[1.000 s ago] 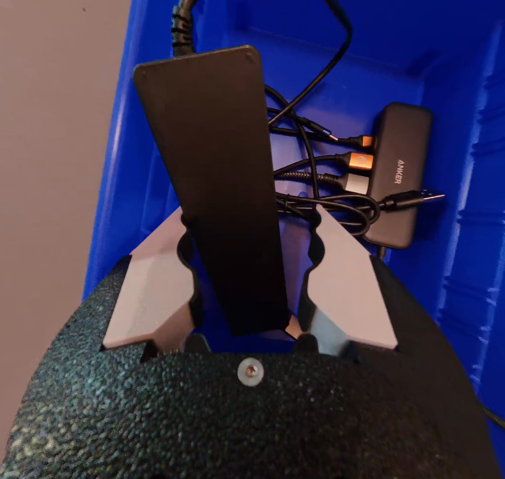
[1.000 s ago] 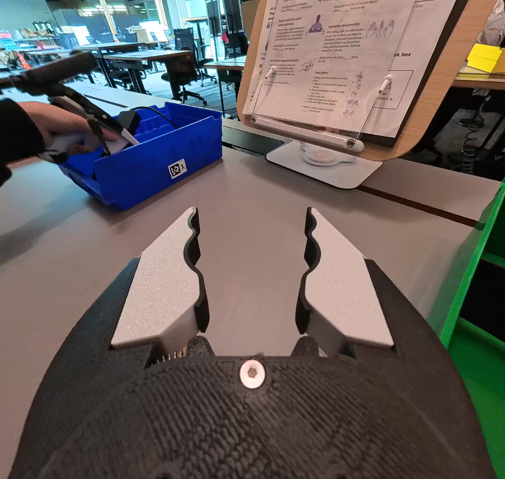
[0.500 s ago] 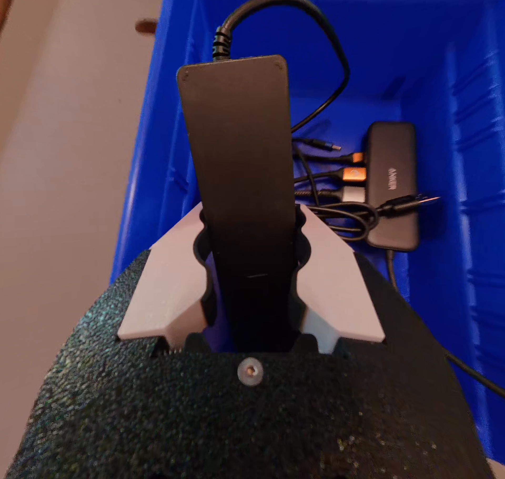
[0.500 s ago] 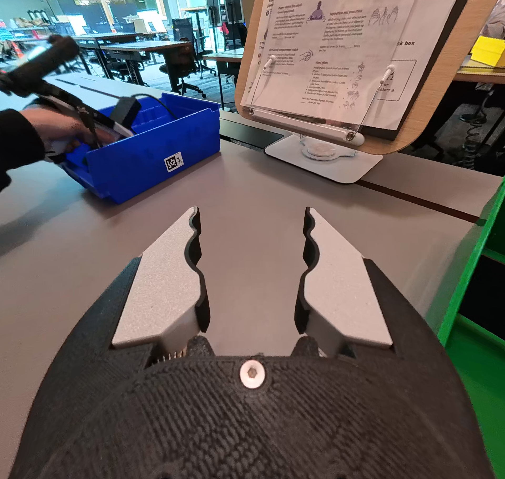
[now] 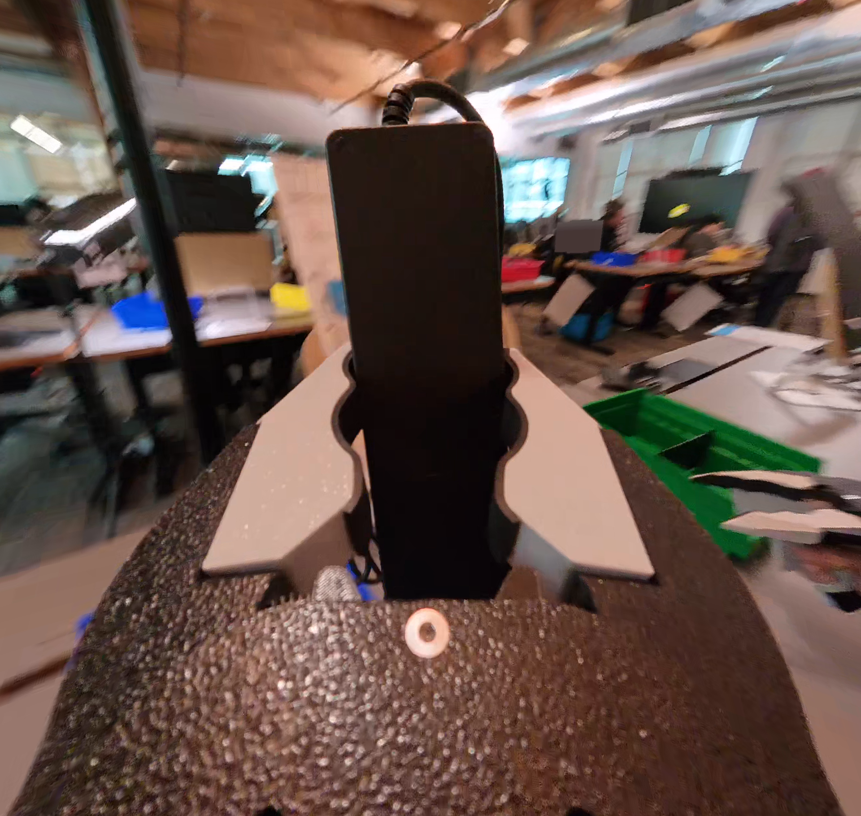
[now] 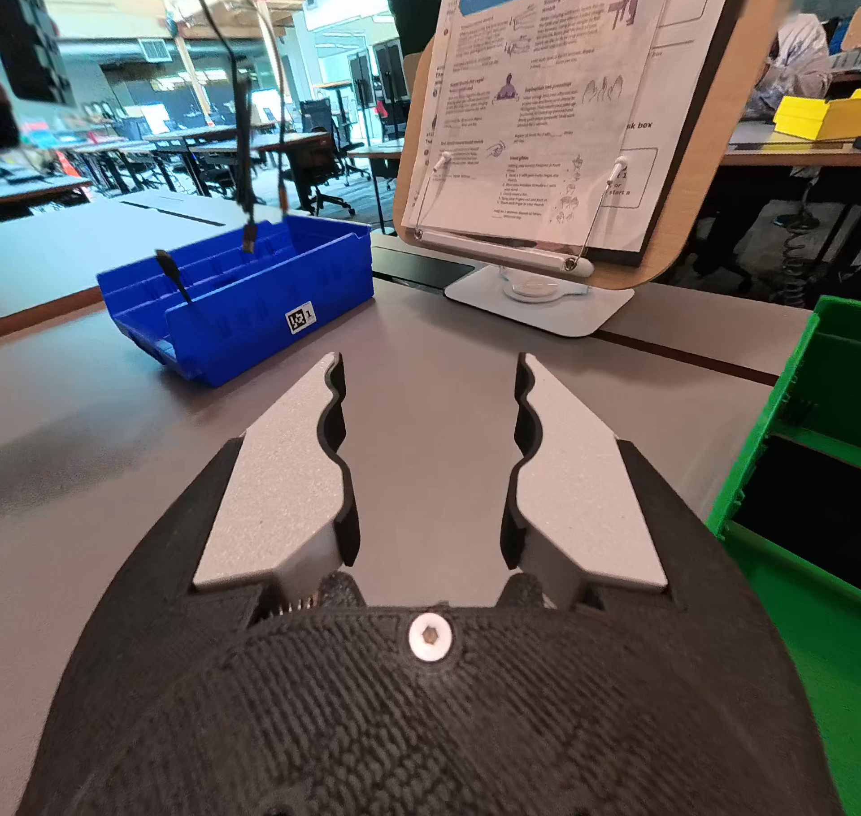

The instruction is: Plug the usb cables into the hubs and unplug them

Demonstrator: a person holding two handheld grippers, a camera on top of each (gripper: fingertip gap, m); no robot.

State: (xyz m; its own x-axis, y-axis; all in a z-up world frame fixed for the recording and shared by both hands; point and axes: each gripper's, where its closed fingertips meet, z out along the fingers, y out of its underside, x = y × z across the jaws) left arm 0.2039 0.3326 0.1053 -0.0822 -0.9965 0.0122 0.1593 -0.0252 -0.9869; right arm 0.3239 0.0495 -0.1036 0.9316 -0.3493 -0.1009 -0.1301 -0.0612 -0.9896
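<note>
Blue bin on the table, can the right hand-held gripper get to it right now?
Probably yes: the right hand-held gripper is open and empty, with bare table between it and the blue bin.

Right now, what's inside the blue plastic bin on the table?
In the blue plastic bin, the right wrist view shows molded ribs and bare floor, with black cable ends dangling into it from above. Its near wall covers the bottom, so anything lying there stays unseen.

**Left clamped, right spread**

The left gripper (image 5: 428, 414) points level out into the room, its two grey fingers (image 5: 298, 477) pressed against the sides of a black hub. The right gripper (image 6: 431, 414) hangs low over the table, tilted slightly down, jaws wide apart and holding nothing.
</note>
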